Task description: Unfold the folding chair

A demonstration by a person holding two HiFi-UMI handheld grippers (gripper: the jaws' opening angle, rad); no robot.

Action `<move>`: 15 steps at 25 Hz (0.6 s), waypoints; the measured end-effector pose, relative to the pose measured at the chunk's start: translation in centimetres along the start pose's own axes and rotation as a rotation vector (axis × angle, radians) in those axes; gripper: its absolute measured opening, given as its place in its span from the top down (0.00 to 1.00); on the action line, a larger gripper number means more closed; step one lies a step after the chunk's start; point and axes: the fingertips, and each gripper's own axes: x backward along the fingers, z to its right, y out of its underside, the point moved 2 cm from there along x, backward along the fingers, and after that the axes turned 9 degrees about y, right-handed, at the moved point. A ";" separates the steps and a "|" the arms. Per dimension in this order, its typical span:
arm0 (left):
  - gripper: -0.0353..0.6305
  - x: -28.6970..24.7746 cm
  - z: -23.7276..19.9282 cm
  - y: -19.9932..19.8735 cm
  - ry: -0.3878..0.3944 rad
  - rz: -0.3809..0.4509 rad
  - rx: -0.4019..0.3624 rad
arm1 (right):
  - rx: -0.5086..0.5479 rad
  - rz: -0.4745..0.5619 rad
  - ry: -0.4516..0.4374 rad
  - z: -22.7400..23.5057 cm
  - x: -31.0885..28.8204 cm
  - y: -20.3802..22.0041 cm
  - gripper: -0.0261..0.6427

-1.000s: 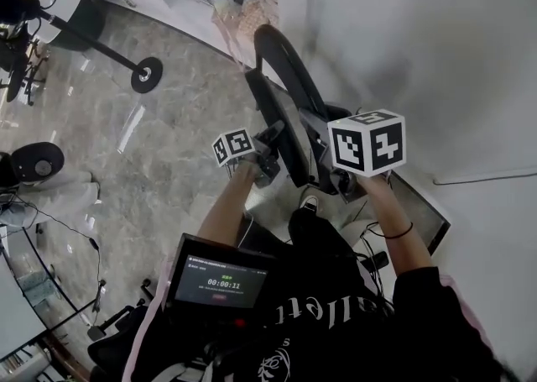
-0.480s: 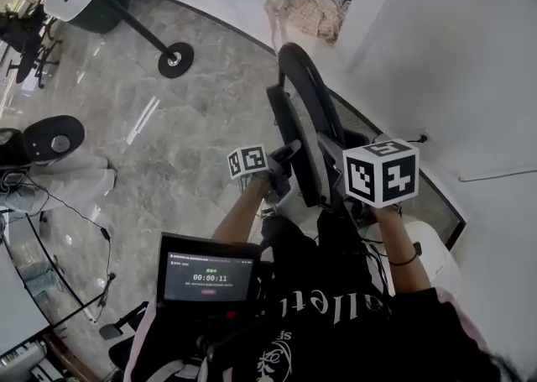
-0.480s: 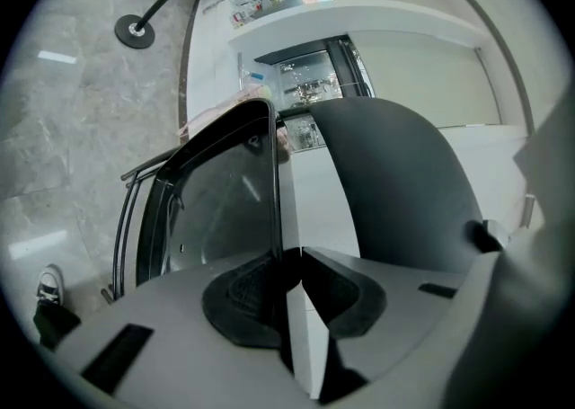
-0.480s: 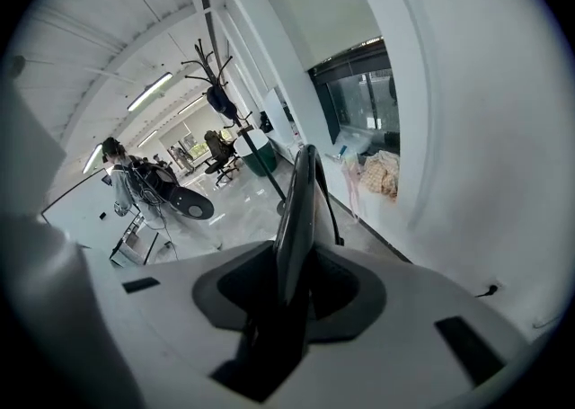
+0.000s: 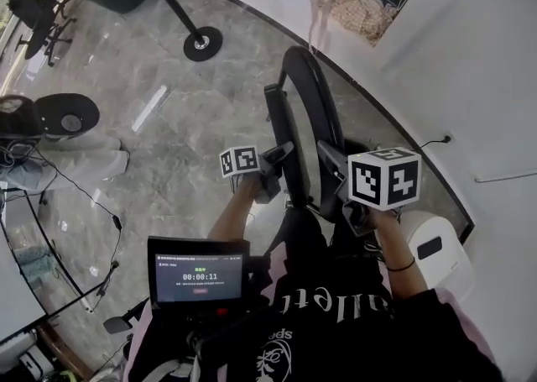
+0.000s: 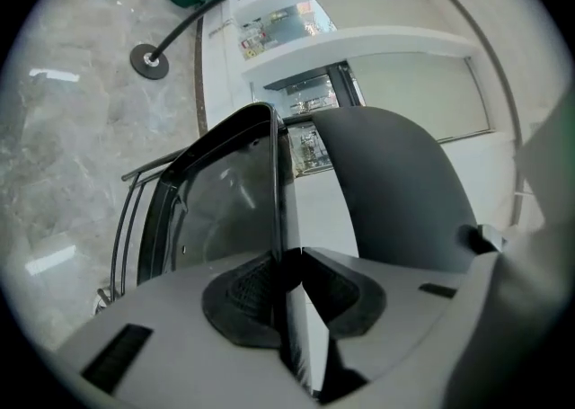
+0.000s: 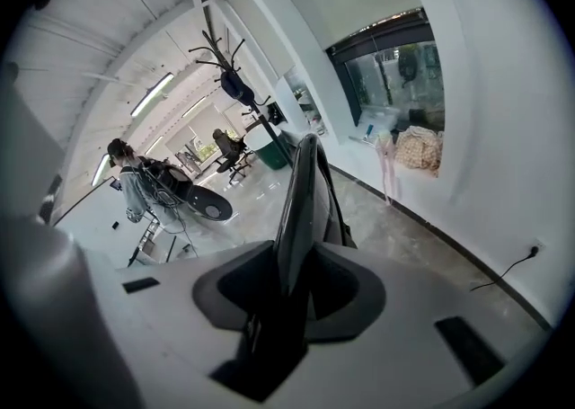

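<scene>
The black folding chair is folded flat and stands upright between my two grippers, in front of the person's body. My left gripper is shut on a thin edge of the chair's left panel, with the pads pressed on it. The chair's dark rounded back rises just to the right. My right gripper holds the right side. In the right gripper view its jaws have just opened slightly, and still pinch the chair's frame edge.
A white wall runs close along the right, with a socket and cable. A white rounded unit stands at the lower right. A stand's round base, a round black base and floor cables lie left. A person stands farther off.
Both grippers have travelled across the room together with the chair held between them. The stand's base has shifted right in the head view, and the white unit has come into view.
</scene>
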 end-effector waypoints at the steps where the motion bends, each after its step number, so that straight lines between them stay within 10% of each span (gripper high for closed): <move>1: 0.84 1.2 -0.3 -0.3 0.006 0.011 0.000 | -0.001 0.001 -0.019 -1.0 -0.4 0.0 0.79; 15: 0.83 8.1 -1.9 -1.1 0.125 0.143 -0.016 | 0.080 -0.023 -0.140 -5.4 -2.0 0.8 0.76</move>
